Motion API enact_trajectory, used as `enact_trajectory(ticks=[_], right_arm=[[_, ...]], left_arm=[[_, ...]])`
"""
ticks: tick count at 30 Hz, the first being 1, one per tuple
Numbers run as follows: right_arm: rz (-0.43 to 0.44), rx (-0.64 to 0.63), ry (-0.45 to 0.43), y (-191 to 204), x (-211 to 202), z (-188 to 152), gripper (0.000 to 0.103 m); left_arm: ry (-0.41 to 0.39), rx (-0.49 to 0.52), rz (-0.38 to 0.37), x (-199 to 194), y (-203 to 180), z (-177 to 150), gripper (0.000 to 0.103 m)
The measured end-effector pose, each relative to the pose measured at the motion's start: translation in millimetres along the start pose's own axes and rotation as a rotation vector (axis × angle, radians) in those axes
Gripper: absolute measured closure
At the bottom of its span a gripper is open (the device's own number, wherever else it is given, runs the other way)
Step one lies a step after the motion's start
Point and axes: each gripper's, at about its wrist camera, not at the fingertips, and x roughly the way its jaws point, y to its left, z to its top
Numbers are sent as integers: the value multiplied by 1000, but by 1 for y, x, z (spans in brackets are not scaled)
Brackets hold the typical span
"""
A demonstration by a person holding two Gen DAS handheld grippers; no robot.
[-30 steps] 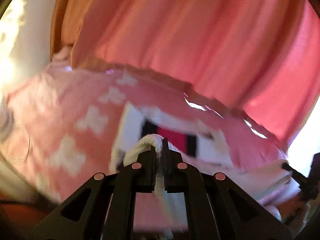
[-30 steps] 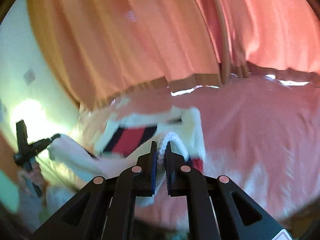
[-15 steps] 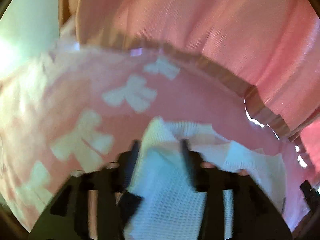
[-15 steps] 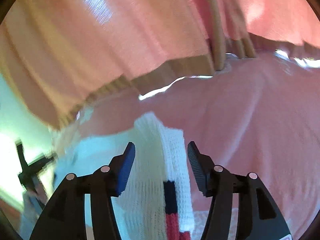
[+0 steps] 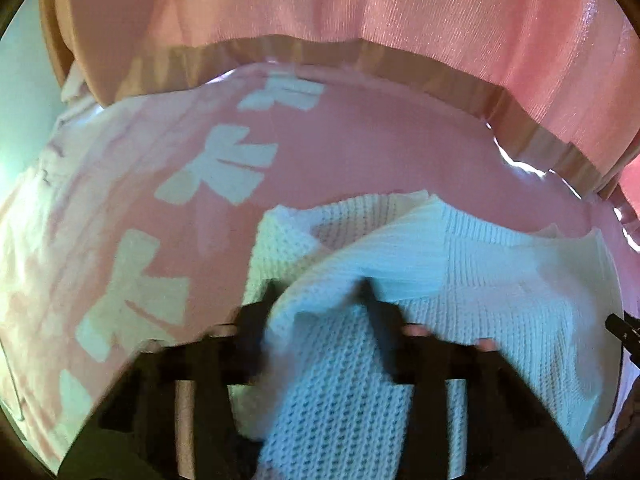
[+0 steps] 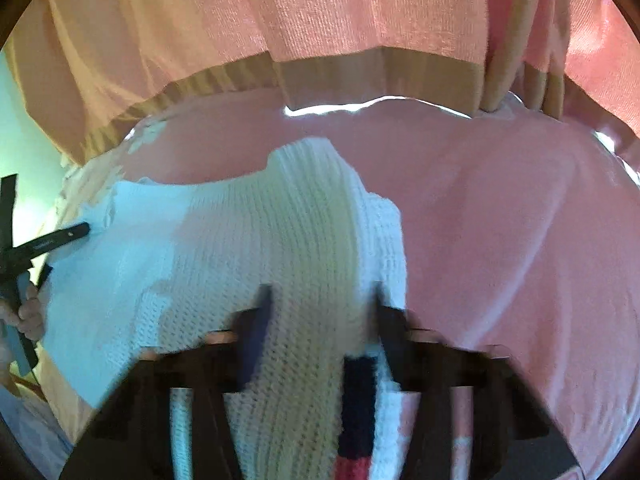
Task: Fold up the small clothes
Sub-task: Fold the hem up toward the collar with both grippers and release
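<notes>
Both pairs of jaws are closing, blurred by motion, with white knit cloth lying between them; the fingers stand visibly apart and the pads do not press the fabric. The left gripper (image 5: 316,292), black and seen from its own camera, straddles a raised fold of the white waffle-knit sweater (image 5: 460,280). The right gripper (image 6: 322,300), seen from its own camera, straddles a ribbed cream-white band of the same sweater, and a navy and red stripe (image 6: 356,420) shows on the knit near the right finger.

The sweater lies spread on a pink bedspread printed with white bow shapes (image 5: 224,168), which covers the whole surface beneath. The garment sits at the near side of the bedspread, its far edge bunched into soft folds. In the left view the bows run in a line to the left of the sweater. In the right view the bedspread to the right of the sweater is plain pink.

Beyond the far edge of the bedspread hangs a salmon-pink curtain with a tan hem (image 6: 360,20).

At the far left of the right view, a person's hand (image 6: 28,312) holds the left tool, whose black fingertip touches the sweater's left edge.
</notes>
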Motion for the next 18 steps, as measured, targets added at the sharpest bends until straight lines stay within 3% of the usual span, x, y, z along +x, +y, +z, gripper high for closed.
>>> enact_trajectory(ticks=[1, 4, 5, 7, 8, 10, 13, 18], right_arm=[[16, 14, -6, -1, -3, 2, 96], [110, 106, -134, -7, -38, 14, 96], [103, 112, -150, -9, -43, 16, 96], [36, 133, -105, -20, -32, 14, 96], [-16, 148, -19, -30, -13, 8, 96], [-58, 181, 85, -43, 15, -4, 95], [-33, 205, 51, -42, 0, 1, 89], [-78, 152, -90, -19, -30, 11, 83]], left_arm=[[-8, -6, -9, -3, 0, 2, 90], [-80, -78, -82, -27, 6, 14, 90], [-81, -94, -67, -28, 10, 17, 90], [-38, -118, 16, -13, 20, 17, 90], [24, -136, 62, 5, 27, 14, 90], [48, -178, 76, 14, 36, 10, 88], [17, -221, 45, -11, 38, 16, 85], [-158, -216, 26, -60, 26, 17, 58]])
